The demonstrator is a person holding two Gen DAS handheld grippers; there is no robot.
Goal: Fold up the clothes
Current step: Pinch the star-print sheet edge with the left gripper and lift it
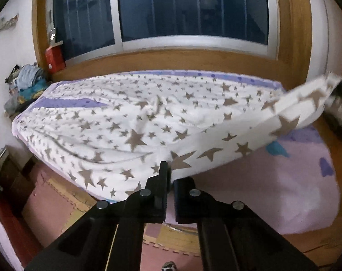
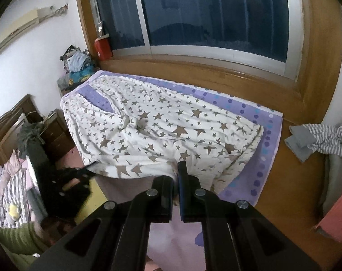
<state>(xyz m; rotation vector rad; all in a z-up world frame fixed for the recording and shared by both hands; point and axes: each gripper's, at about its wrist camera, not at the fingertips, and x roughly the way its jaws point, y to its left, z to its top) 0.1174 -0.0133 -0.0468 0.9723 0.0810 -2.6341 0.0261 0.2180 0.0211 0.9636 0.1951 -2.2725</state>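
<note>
Star-print white garment (image 2: 162, 131) spread over purple dotted mat (image 2: 264, 149) below wooden-framed window (image 2: 216, 11), near hem lifted. Left gripper (image 1: 167, 171) clamped on hem; right gripper (image 2: 180, 171) likewise pinching hem edge.

Matte black left gripper (image 1: 167, 169), silver round pivot screws

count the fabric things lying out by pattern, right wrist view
star-print: 1, the white cloth
dotted purple: 1, the sheet under it
striped: 1, a garment on the floor at right
plain grey: 1, a folded piece beside it
total: 4
</note>
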